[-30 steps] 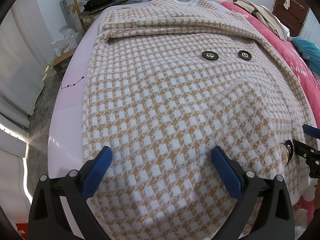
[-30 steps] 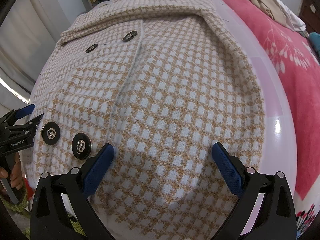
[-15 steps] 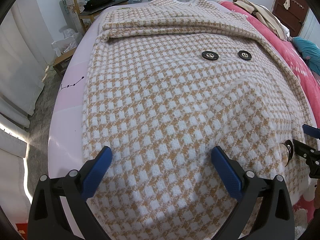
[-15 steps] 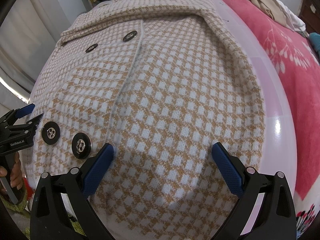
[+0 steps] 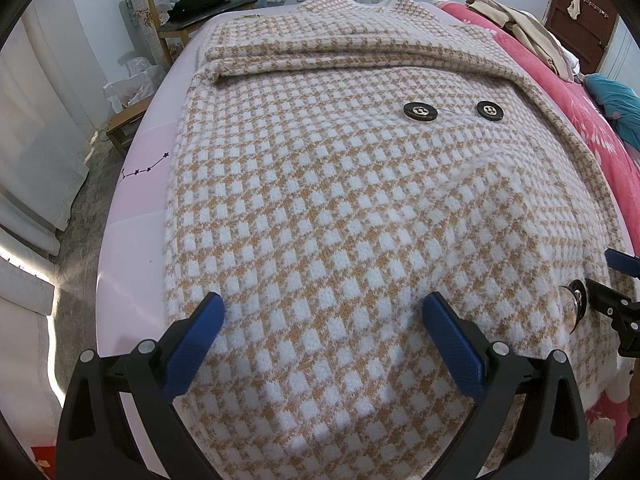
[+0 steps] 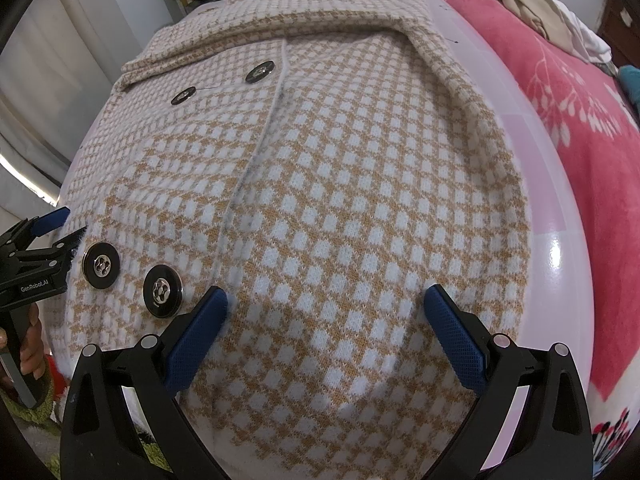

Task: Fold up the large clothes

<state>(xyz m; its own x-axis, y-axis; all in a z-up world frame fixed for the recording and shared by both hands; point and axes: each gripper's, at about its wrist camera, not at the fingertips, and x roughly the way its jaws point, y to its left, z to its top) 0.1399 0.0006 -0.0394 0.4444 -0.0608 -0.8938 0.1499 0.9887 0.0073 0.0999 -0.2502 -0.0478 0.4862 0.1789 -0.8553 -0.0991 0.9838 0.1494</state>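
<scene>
coat (image 5: 340, 208), tan and white check, spread flat on a pale pink desk (image 5: 136, 216), filling the centre of both views; collar at the top of the frame, sleeves folded across the chest. two black buttons (image 5: 420, 111) upper right in the left view, two more (image 6: 162, 290) lower left in the right view. left tool (image 5: 324, 332): blue fingers wide apart over the hem, gripping nothing. right tool (image 6: 326, 320): likewise spread, empty. red blanket (image 6: 580, 128) at the right edge.
</scene>
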